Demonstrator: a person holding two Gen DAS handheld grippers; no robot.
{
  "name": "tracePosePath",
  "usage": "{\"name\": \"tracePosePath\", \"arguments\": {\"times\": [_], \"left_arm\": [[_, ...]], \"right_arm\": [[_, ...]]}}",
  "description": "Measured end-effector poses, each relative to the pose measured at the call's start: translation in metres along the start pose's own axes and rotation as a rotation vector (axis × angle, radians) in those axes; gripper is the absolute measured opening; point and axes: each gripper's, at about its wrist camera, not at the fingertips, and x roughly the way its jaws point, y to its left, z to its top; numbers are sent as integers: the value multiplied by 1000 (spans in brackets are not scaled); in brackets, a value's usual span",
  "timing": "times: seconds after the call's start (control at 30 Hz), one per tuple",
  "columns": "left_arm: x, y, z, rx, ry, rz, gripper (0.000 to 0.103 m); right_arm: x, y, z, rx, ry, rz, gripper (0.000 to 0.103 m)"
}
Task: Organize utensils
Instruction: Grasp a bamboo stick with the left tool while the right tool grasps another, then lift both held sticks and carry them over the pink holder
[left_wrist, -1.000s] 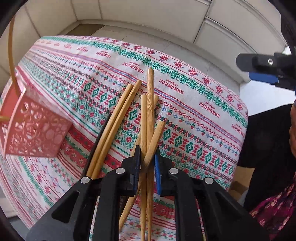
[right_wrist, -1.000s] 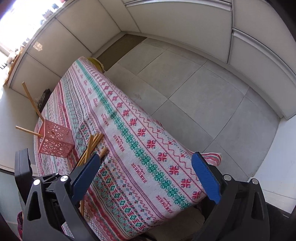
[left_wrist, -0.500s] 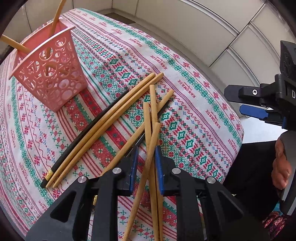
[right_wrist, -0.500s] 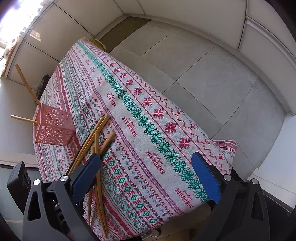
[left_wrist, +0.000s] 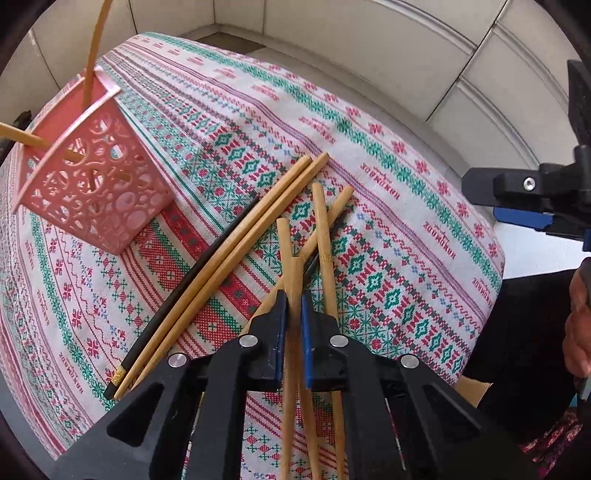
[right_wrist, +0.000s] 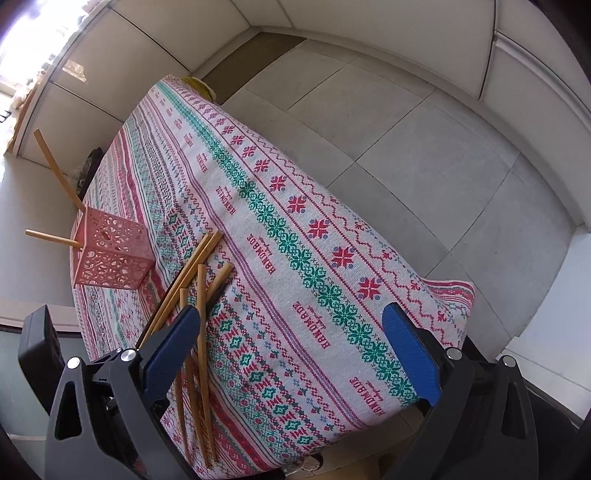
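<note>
Several bamboo chopsticks (left_wrist: 258, 218) and a black one (left_wrist: 192, 280) lie in a loose pile on the patterned tablecloth (left_wrist: 399, 236). My left gripper (left_wrist: 293, 299) is shut on one bamboo chopstick (left_wrist: 294, 273), low over the pile. A pink lattice basket (left_wrist: 92, 177) stands at the left with two chopsticks leaning in it. My right gripper (right_wrist: 291, 343) is open and empty, held above the table; the pile (right_wrist: 199, 295) and the basket (right_wrist: 110, 254) show at its left. The right gripper also shows at the right edge of the left wrist view (left_wrist: 532, 203).
The table's edge falls away to a grey tiled floor (right_wrist: 424, 140) on the far side, with pale wall panels (right_wrist: 369, 22) beyond. A person's dark clothing and hand (left_wrist: 576, 325) are at the right of the left wrist view.
The left gripper has closed tighter on the one bamboo chopstick and the view has swung, so the basket sits nearer at the left. The right gripper stays open, now lower toward the table.
</note>
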Motion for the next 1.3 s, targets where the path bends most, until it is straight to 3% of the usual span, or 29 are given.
{"name": "tracePosePath", "arguments": {"times": [0.1,0.17,0.23,0.33,0.6,0.8,0.83,0.9,1.07,1.3], "left_arm": [[-30,14,-12,-62,-92,-25,6],[-51,25,-25,-118,-163,-56,6],[-73,31,-38,-168,-229,-77,6],[-98,35,-50,-199,-301,-72,6],[-134,46,-49,-221,-431,-102,6],[-143,46,-52,-222,-456,-100,6],[-143,47,-52,-224,-459,-97,6],[-144,49,-53,-231,-462,-94,6],[-149,48,-55,-236,-475,-92,6],[-150,39,-54,-223,-492,-79,6]], "right_arm": [[6,10,0,-11,25,-8,91],[17,25,0,-44,71,-25,73],[33,40,1,-60,145,-26,47],[55,53,1,-16,230,-22,46],[73,75,2,18,201,-86,43],[78,93,-3,-11,157,-146,28],[79,97,-4,-23,145,-141,17],[80,107,-6,-51,127,-129,8],[77,105,-8,-47,105,-73,8],[34,88,-18,-84,7,17,8]]}}
